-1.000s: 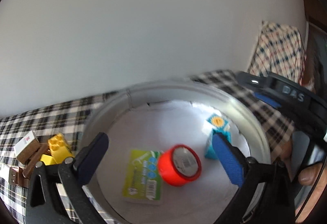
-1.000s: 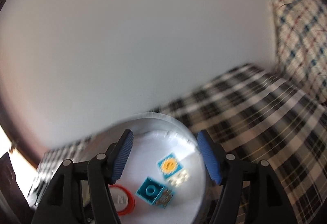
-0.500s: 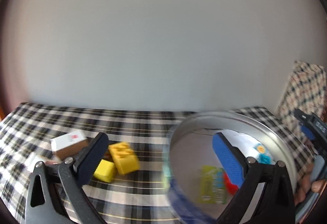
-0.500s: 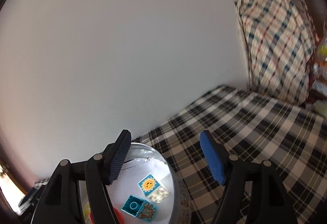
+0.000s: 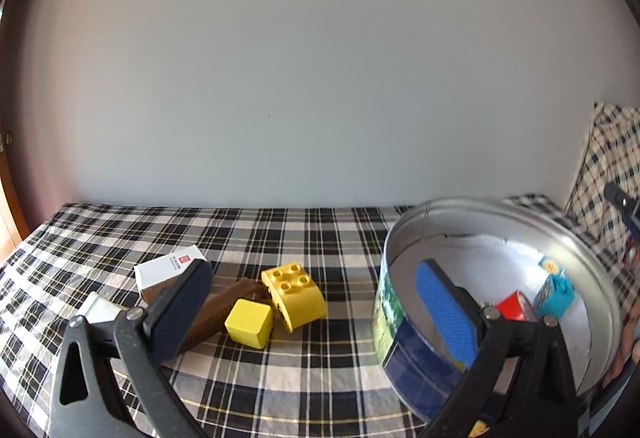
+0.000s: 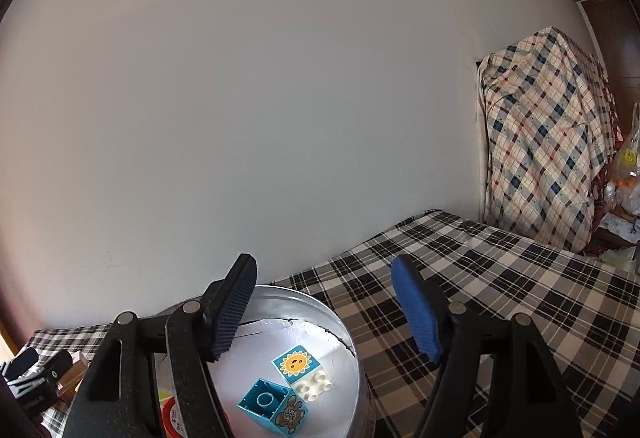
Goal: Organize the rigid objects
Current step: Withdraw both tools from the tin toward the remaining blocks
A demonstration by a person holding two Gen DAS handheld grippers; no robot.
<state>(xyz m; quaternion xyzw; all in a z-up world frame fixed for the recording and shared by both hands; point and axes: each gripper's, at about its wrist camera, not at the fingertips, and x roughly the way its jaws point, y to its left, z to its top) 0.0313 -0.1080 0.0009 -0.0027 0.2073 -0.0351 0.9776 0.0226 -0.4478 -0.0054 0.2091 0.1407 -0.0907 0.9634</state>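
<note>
The left wrist camera sits low behind its hand-held gripper [image 5: 312, 318], looking forward and slightly down across the checked surface [image 5: 280, 230] toward a plain wall, close to the yellow blocks [image 5: 294, 296] ahead and the round tin [image 5: 404, 318] at its right. The right wrist camera looks the same way from behind its own hand-held gripper [image 6: 326, 314], set right of and above the tin [image 6: 362, 390], with a draped checked cloth [image 6: 544, 158] far right. Both views share the tin, its teal block [image 5: 558, 294] [image 6: 272, 406], the wall and the surface.
</note>
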